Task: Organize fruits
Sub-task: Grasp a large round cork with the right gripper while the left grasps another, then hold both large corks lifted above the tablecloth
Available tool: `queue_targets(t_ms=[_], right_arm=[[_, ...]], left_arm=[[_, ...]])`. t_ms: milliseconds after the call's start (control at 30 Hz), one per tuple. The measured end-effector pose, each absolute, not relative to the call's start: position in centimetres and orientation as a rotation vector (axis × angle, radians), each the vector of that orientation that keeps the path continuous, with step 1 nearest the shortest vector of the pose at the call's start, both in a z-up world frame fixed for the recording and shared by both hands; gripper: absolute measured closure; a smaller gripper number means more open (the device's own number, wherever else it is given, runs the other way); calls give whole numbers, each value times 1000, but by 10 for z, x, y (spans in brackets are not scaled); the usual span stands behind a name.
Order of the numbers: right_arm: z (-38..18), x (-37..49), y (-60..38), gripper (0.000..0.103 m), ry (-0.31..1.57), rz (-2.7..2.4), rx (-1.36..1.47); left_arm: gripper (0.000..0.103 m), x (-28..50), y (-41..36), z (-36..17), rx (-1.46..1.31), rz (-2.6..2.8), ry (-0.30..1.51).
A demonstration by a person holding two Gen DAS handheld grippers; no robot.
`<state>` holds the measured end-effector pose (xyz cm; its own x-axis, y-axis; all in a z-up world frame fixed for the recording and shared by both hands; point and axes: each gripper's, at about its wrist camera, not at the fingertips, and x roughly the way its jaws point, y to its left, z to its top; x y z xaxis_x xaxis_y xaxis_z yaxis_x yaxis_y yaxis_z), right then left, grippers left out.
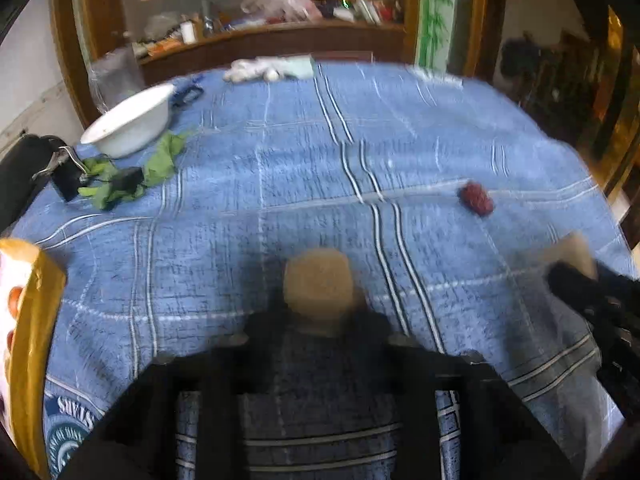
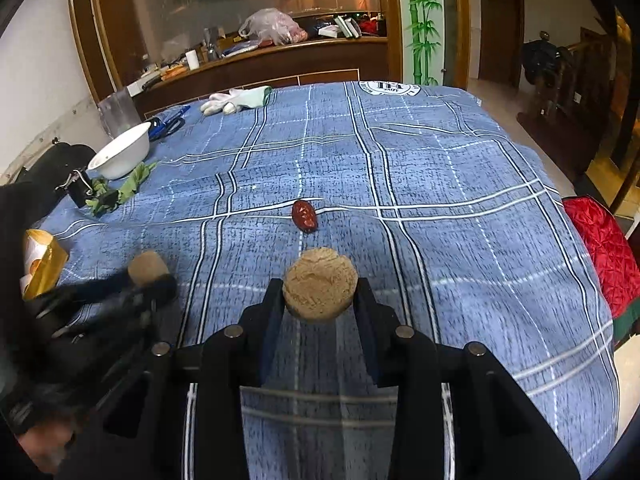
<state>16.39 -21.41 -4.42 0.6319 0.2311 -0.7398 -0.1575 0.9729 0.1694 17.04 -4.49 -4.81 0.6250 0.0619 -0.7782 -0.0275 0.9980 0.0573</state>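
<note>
Each gripper carries one round tan fruit. The tan fruit [image 2: 320, 290] in the right gripper [image 2: 320, 300] is pinched between both fingers and hangs above the blue checked cloth [image 2: 460, 208]; the grip is at its widest part, probably so it does not slip. The left gripper [image 1: 318, 300] closes on a second tan fruit [image 1: 318, 280], though this view is blurred. One red date [image 2: 305, 216] lies alone on the cloth ahead. The white bowl [image 2: 120, 156] stands far left, perhaps the destination.
</note>
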Motion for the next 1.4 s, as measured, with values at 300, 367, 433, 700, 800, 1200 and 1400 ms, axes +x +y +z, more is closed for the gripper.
queue_targets(t_ms=[300,367,433,700,800,1200,1400], right_arm=[[-42,130,-187,66,856,276,90],[-41,119,-179,66,850,282,97],[-39,109,-173,66,841,282,109],[-33,68,-150,66,769,268,113],[-31,58,-140,66,724,263,75],[-30,51,-134,66,694,269,44],[-30,51,-133,66,693,269,46]], left_arm=[[74,114,-27,-38,45,62,860],[74,98,-23,-36,39,58,854],[74,85,-20,-34,39,59,841],[74,43,-1,-27,26,86,749],[74,39,7,-25,-25,81,720],[74,41,10,-25,-31,99,714],[74,41,11,-26,-38,101,722]])
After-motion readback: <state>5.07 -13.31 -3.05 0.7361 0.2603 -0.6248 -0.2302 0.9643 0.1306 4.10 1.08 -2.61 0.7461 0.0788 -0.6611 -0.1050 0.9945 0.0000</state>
